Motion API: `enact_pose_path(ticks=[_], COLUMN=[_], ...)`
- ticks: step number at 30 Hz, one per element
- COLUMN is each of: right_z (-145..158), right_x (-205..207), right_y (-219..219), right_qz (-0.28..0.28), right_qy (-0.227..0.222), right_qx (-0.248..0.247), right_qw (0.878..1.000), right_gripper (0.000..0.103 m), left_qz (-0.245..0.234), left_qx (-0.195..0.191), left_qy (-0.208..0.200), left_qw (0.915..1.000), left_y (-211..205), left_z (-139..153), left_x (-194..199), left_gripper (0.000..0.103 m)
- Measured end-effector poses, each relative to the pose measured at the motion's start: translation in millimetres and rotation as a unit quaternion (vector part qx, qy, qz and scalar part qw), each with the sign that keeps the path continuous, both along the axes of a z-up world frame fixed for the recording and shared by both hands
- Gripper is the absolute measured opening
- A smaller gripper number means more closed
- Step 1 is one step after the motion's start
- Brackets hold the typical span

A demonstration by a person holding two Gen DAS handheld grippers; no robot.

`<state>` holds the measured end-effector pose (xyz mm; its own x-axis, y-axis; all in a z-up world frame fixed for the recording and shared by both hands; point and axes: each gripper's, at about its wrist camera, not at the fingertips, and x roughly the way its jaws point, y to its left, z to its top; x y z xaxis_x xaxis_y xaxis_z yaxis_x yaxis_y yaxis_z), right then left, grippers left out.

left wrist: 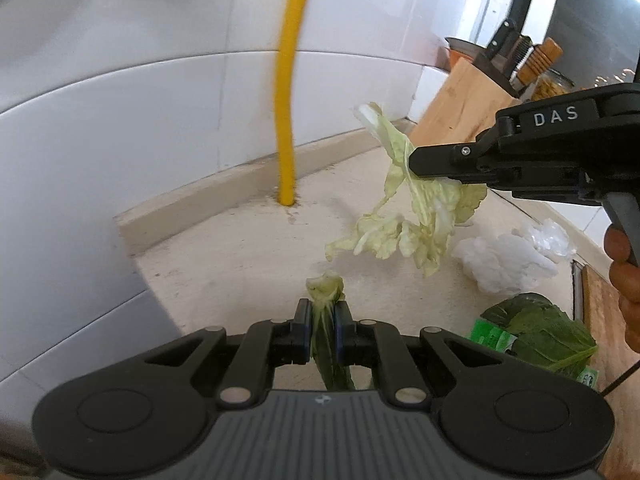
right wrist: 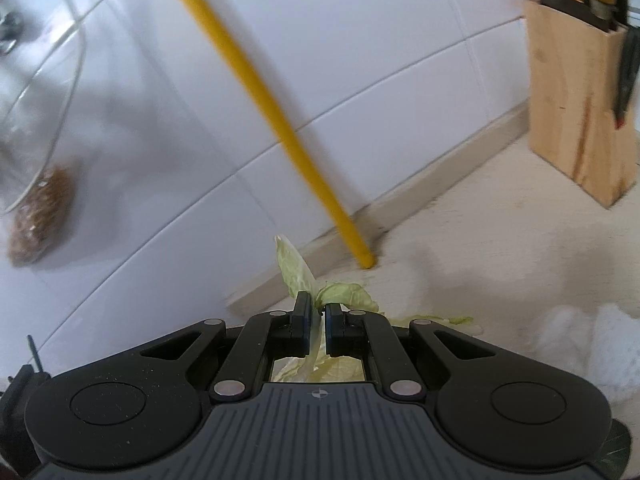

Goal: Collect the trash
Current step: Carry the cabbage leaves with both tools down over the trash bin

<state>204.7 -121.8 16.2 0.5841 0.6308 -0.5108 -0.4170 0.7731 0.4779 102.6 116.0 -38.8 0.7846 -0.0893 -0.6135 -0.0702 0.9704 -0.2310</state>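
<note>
My left gripper (left wrist: 322, 312) is shut on a green vegetable scrap (left wrist: 326, 288) that sticks up between its pads and hangs down behind them. My right gripper (left wrist: 416, 162) enters the left wrist view from the right, shut on a large pale cabbage leaf (left wrist: 404, 232) that dangles above the counter. In the right wrist view the same gripper (right wrist: 317, 314) pinches that pale cabbage leaf (right wrist: 294, 270), with leaf parts poking up and spreading right. A crumpled white tissue (left wrist: 500, 262) with clear plastic, and a dark green leaf (left wrist: 540, 330) on a green wrapper, lie on the counter at right.
A yellow pipe (left wrist: 287, 120) rises from the beige counter (left wrist: 240, 256) by the white tiled wall. A wooden knife block (right wrist: 580, 112) stands at the back right. A clear bag with brown contents (right wrist: 40, 216) hangs at the left. A person's hand (left wrist: 624, 280) grips the right tool.
</note>
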Motion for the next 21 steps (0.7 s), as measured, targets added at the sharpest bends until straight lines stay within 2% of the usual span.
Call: enact_pose_path(ticks=[10,21], right_z=[-9,-30], right_x=[-31,-67], right_y=[59,123], right_qz=[0.080,0.149], right_qy=[0.007,0.030], right_qx=[-0.003,-0.008], right_qw=[0.997,0.988], right_gripper=[0.010,0.010], left_qz=[0.062,0.127], left_qx=[0.006,0.011], left_qy=[0.004,0.022], left_qw=[0.9980,0.9916], left_y=[30,67], left_z=[-3,-16], left_x=[-46,-104], left_gripper=[0.008,0.008])
